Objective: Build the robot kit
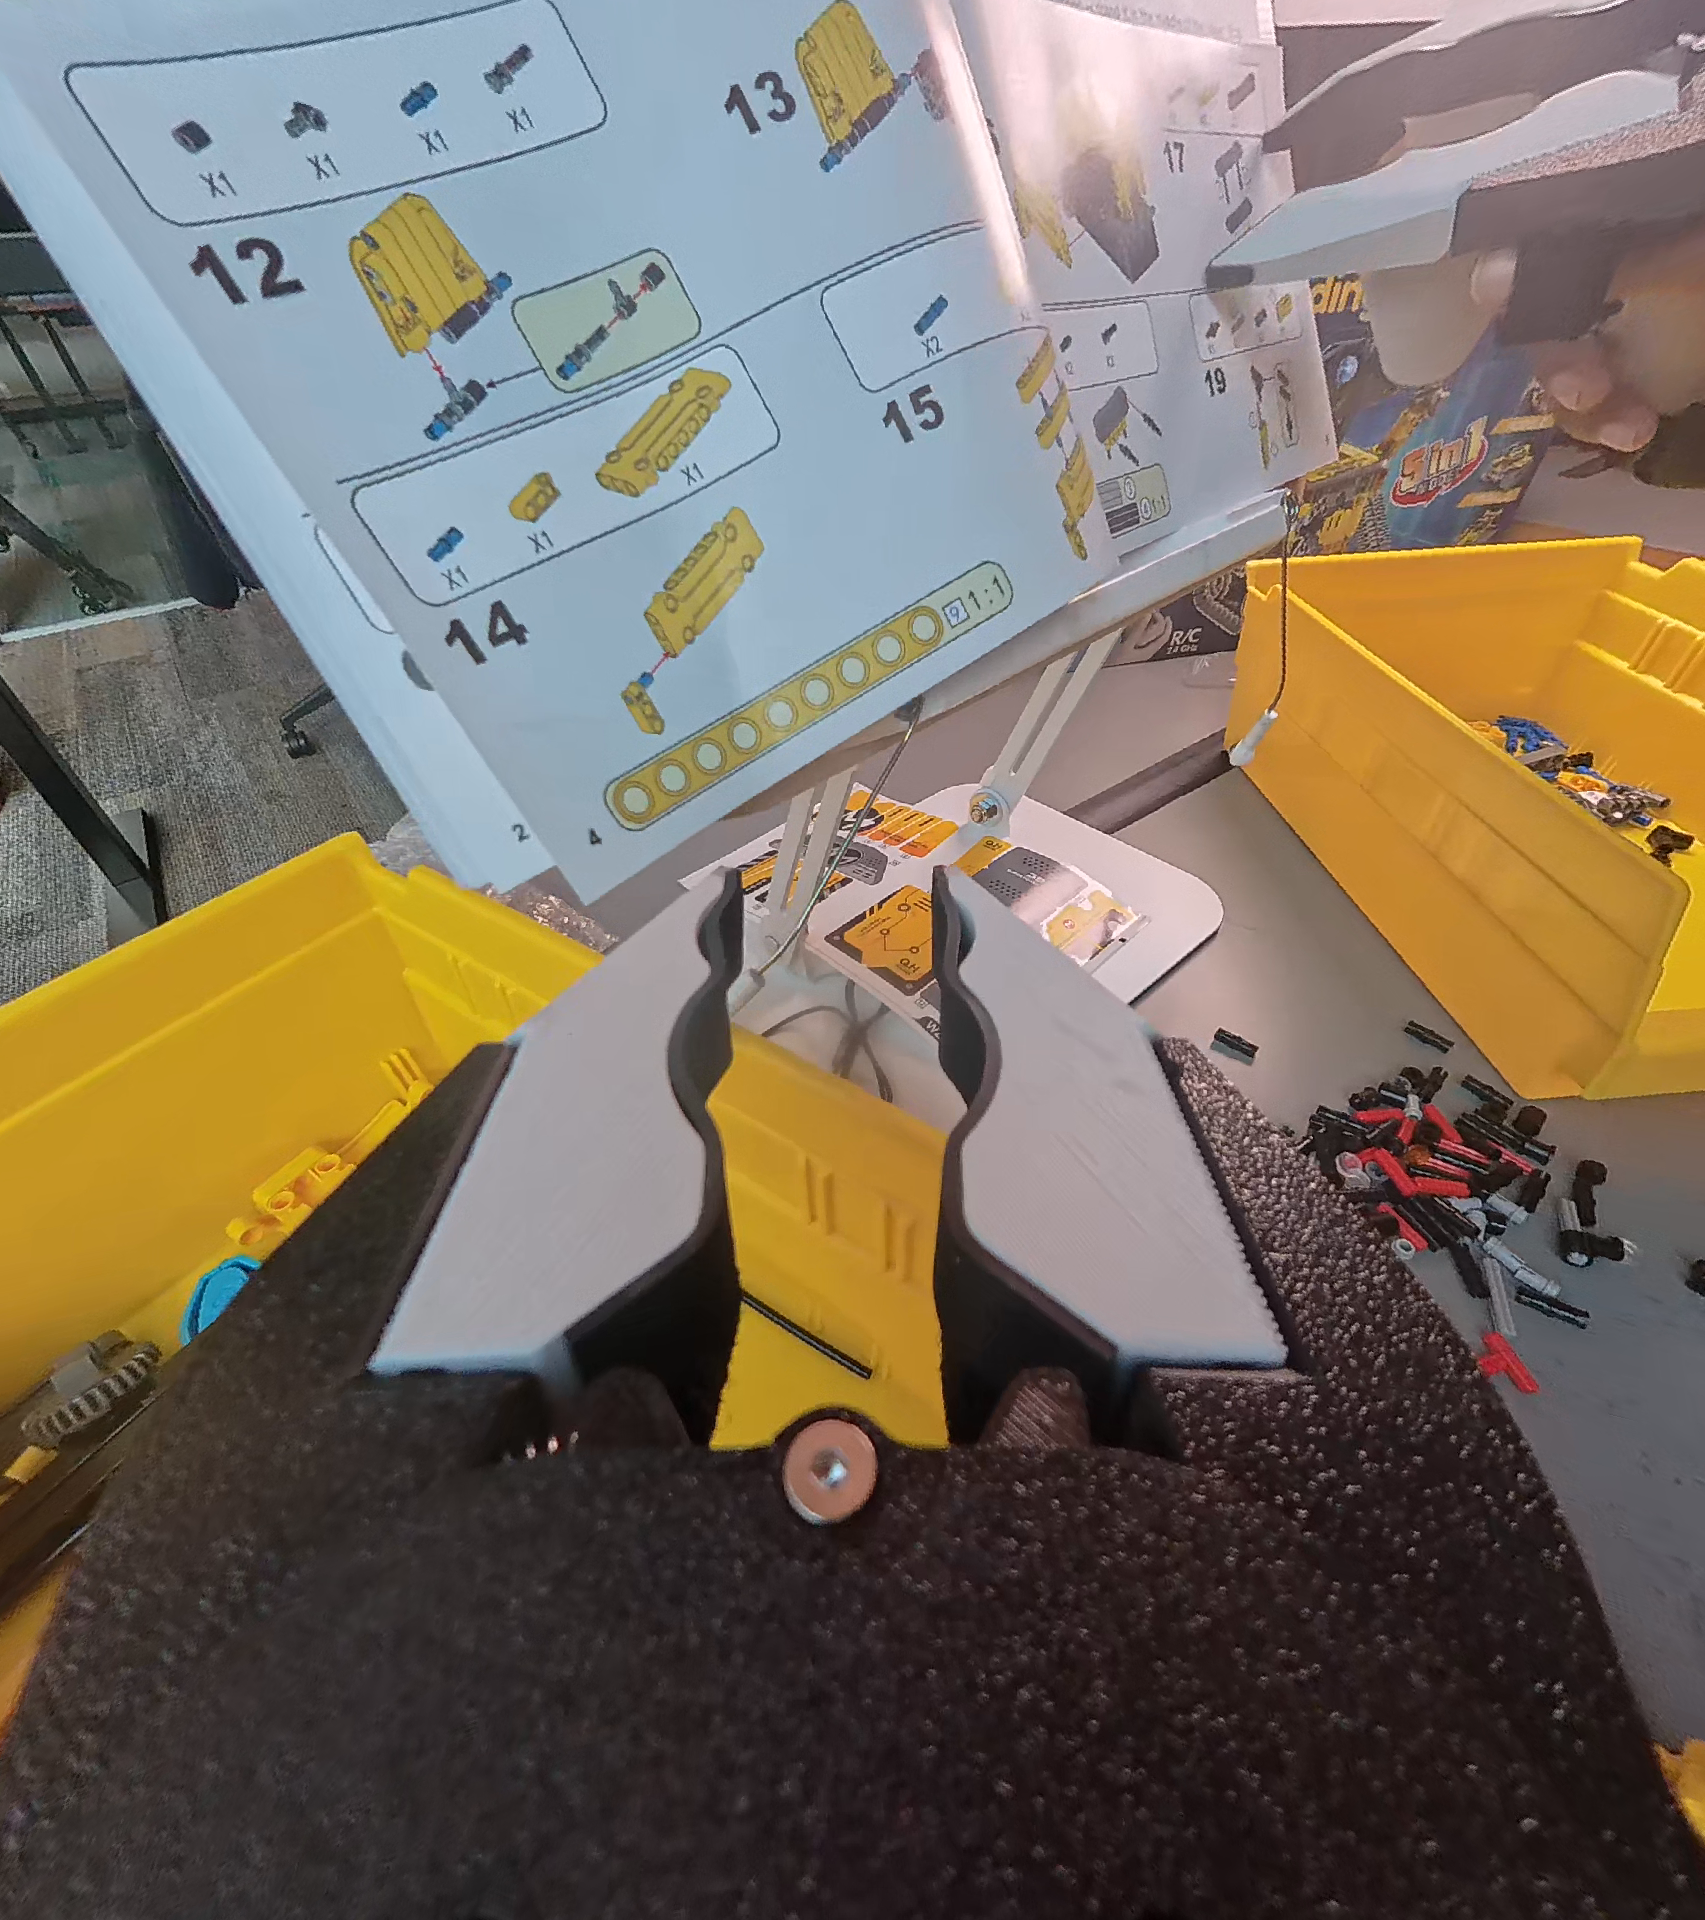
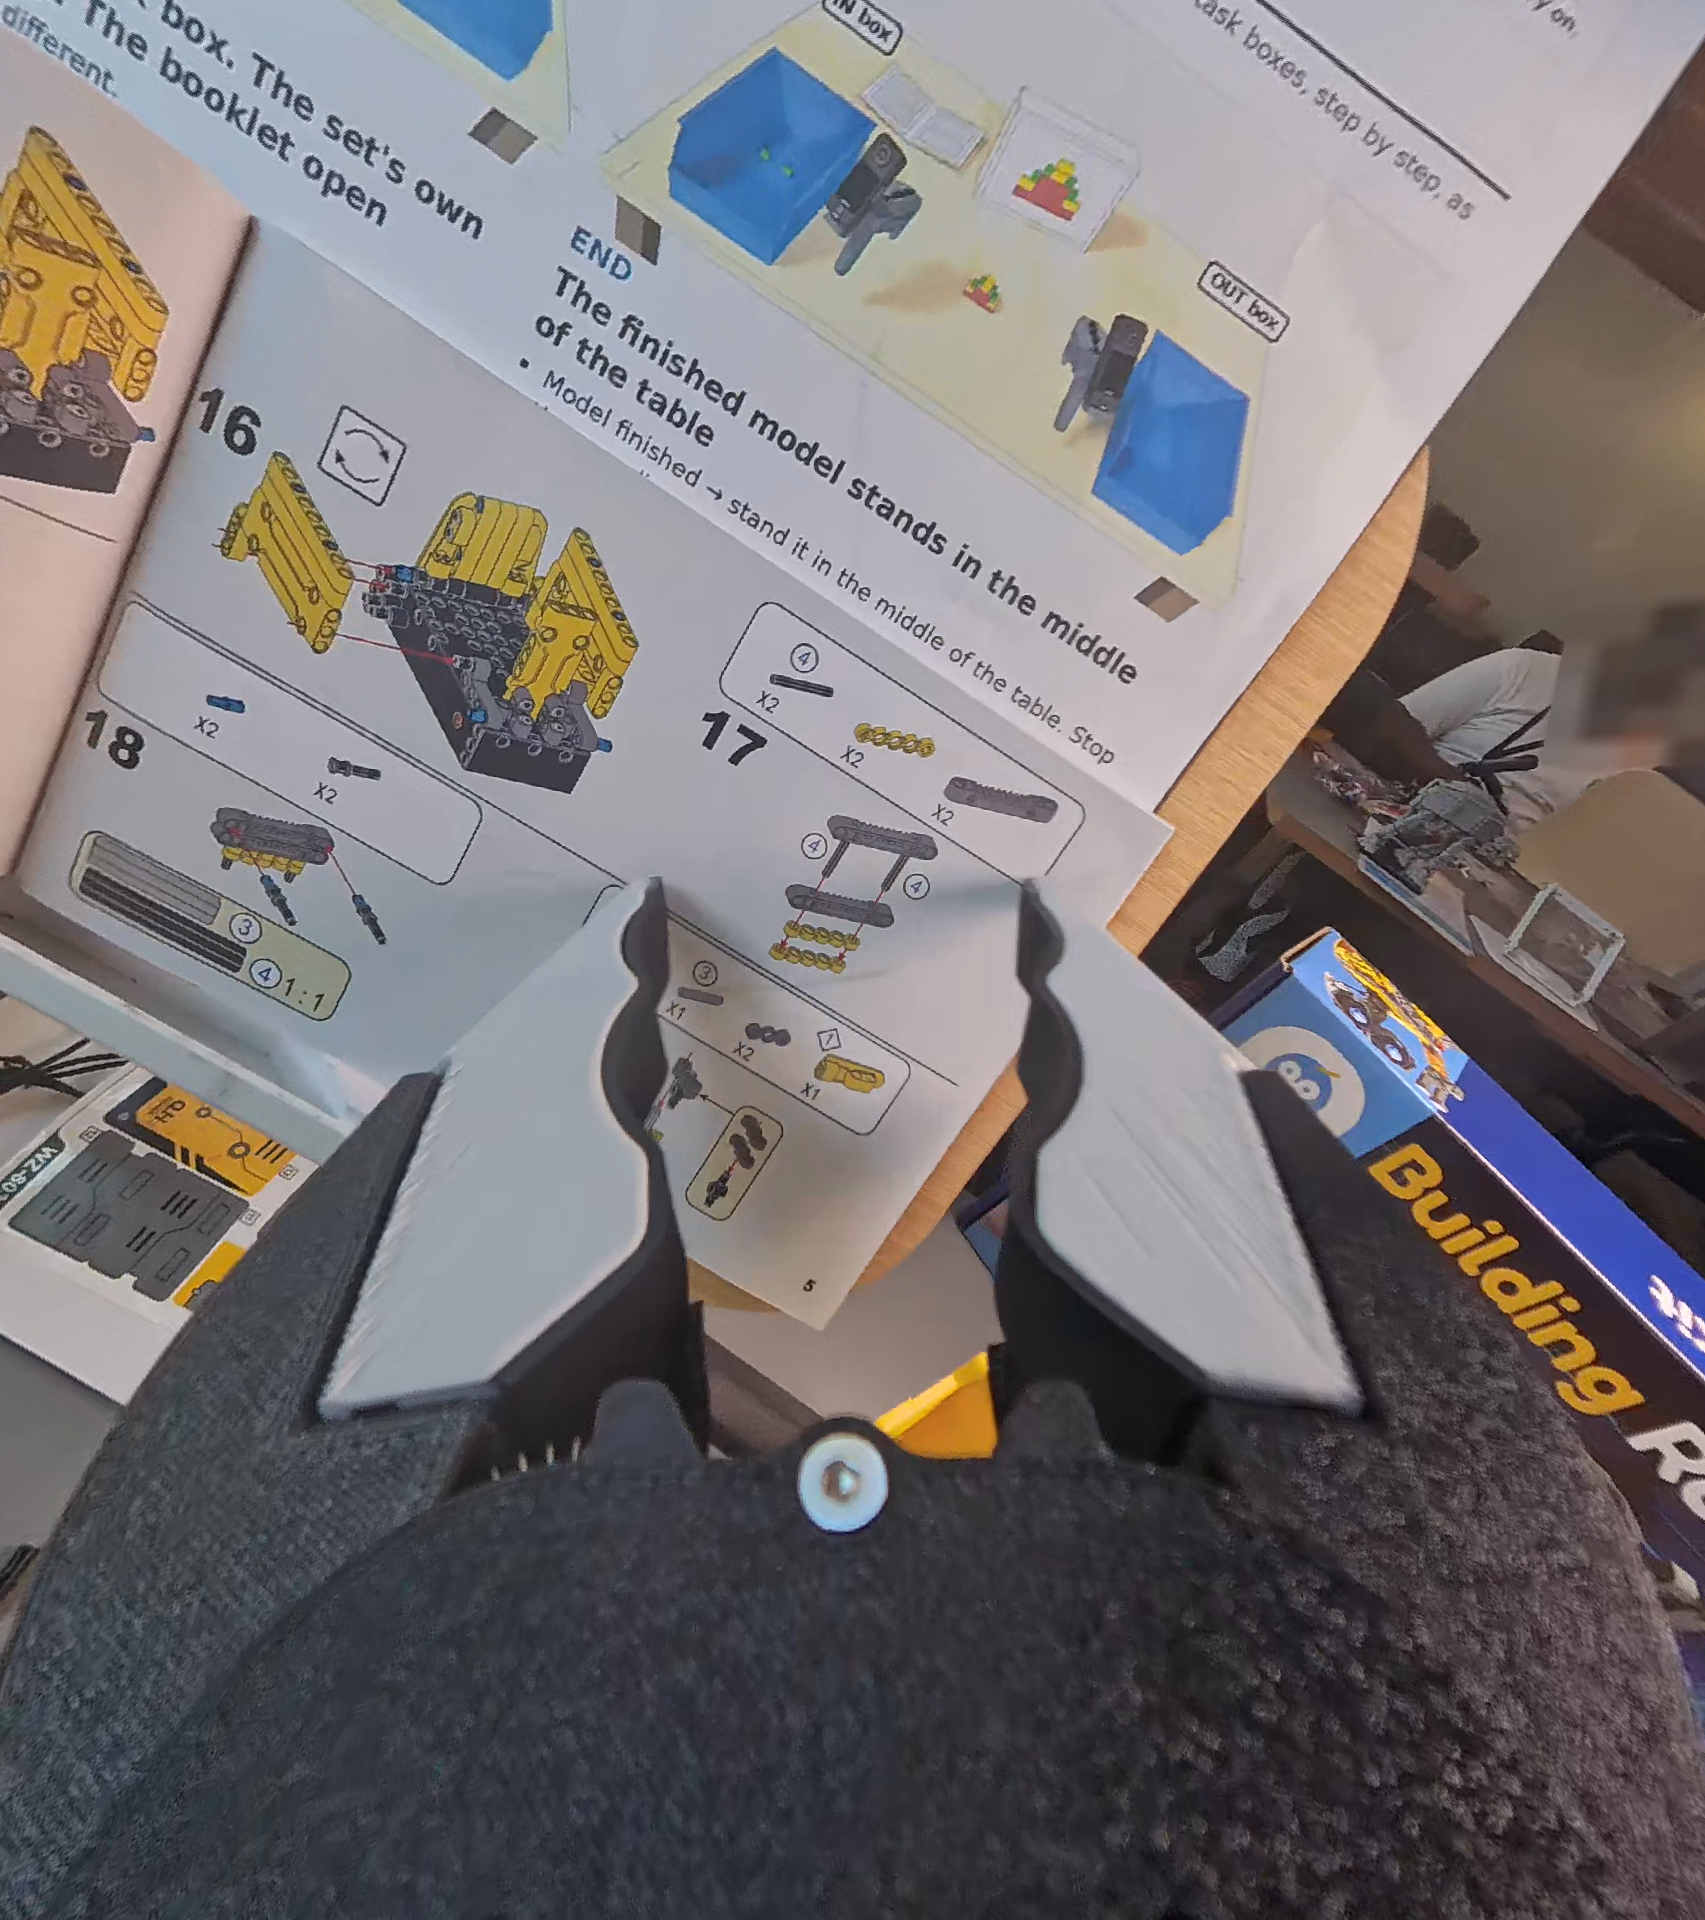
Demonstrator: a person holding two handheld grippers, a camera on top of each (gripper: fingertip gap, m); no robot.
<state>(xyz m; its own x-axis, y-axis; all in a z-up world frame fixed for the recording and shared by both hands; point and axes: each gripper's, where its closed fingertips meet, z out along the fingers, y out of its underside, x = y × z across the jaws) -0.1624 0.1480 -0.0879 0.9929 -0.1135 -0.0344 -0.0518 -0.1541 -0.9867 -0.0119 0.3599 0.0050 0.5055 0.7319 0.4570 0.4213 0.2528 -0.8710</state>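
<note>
An open instruction booklet (image 1: 536,416) leans on a white stand (image 1: 1118,894). My left gripper (image 1: 832,894) is open and empty, held above the near yellow bin (image 1: 152,1049) and pointing at the foot of the stand. My right gripper (image 2: 843,904) is open and empty, close in front of the booklet's right page (image 2: 536,831), whose lower corner shows between its fingers. It also shows at the top right of the left wrist view (image 1: 1253,208), held by a hand at the booklet's right page. A pile of small black, red and grey pins (image 1: 1440,1174) lies on the grey table.
The near bin holds yellow parts, a grey gear (image 1: 89,1392) and a blue piece. A second yellow bin (image 1: 1450,831) with small parts stands at the right. A blue kit box (image 2: 1513,1247), a sticker sheet (image 2: 131,1195) and a printed sheet (image 2: 931,260) surround the stand. A person sits far behind.
</note>
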